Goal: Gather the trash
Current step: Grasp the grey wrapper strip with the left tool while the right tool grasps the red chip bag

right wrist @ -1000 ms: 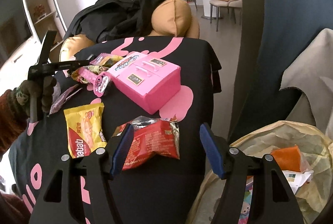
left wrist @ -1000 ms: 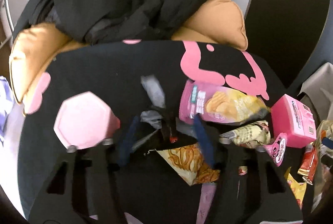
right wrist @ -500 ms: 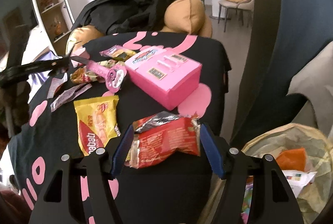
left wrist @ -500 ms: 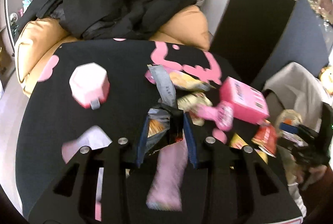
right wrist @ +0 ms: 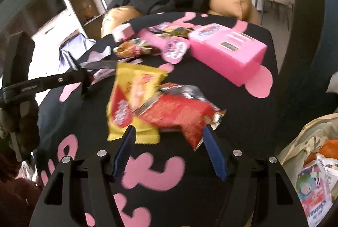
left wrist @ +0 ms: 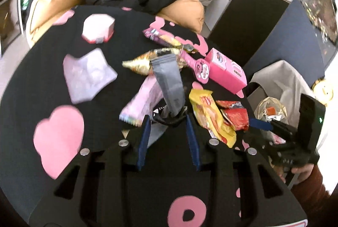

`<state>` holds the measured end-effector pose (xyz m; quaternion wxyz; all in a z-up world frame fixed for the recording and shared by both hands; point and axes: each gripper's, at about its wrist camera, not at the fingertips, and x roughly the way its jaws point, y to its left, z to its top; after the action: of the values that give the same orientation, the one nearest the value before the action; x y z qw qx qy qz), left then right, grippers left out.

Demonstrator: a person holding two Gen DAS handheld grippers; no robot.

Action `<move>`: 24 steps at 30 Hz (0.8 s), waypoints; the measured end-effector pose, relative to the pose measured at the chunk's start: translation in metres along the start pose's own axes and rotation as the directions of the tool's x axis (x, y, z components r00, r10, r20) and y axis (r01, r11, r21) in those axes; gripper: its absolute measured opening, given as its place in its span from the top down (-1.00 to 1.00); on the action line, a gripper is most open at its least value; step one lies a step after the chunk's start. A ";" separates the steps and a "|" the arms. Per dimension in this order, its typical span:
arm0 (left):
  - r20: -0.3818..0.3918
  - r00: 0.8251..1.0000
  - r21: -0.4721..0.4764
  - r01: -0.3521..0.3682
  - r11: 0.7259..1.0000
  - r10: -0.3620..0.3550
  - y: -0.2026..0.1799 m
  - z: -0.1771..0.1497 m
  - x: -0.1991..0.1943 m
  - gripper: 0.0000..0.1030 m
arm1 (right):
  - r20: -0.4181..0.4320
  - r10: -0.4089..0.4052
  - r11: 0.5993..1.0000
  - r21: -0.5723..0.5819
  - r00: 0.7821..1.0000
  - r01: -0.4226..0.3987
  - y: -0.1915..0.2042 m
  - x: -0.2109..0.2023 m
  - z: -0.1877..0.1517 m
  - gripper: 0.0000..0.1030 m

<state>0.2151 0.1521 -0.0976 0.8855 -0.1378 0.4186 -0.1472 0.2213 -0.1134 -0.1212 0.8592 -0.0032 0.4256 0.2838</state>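
Note:
My left gripper [left wrist: 166, 120] is shut on a crumpled grey and black wrapper [left wrist: 169, 83], whose grey strip sticks up past the fingertips above the black tablecloth [left wrist: 52, 83]. In the right wrist view the left gripper [right wrist: 85, 77] shows at the left with that wrapper [right wrist: 101, 64] in its tips. My right gripper [right wrist: 168, 135] is open and low over the cloth, and the near edge of a red snack wrapper [right wrist: 175, 115] lies between its blue pads. A yellow wrapper [right wrist: 131, 96] lies partly under the red one. The trash bag [right wrist: 312, 142] gapes at the right, below the table edge.
A pink toy box [right wrist: 228, 54], a round pink toy [right wrist: 175, 49], a hexagonal pink box [left wrist: 98, 28], a silvery lilac wrapper [left wrist: 88, 75], a pale pink wrapper [left wrist: 143, 100] and two snack bags [left wrist: 145, 61] lie on the cloth. A sofa [left wrist: 181, 11] with black clothes stands behind.
The left gripper closed on the grey wrapper, lifted it and carried it to the right over the table. The right gripper slid forward until the red wrapper came between its pads.

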 end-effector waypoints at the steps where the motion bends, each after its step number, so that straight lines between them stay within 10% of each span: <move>1: 0.004 1.000 -0.012 0.003 1.000 -0.002 0.000 -0.003 -0.001 0.38 | 0.013 -0.019 1.000 -0.001 1.000 0.019 0.003 -0.004 -0.001 -0.21; 12: 0.008 1.000 -0.006 0.004 1.000 -0.003 -0.004 -0.020 -0.010 0.37 | 0.049 -0.145 0.979 -0.137 0.988 0.151 0.011 -0.009 0.016 -0.21; 24: 0.048 0.999 0.038 -0.010 0.999 0.008 0.010 -0.014 -0.029 -0.03 | -0.027 -0.039 0.995 -0.096 0.999 0.036 -0.008 0.024 0.037 -0.21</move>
<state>0.1882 0.1702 -0.0893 0.8984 -0.1225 0.3951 -0.1477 0.2632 -0.0990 -0.1172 0.8571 -0.0562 0.4237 0.2874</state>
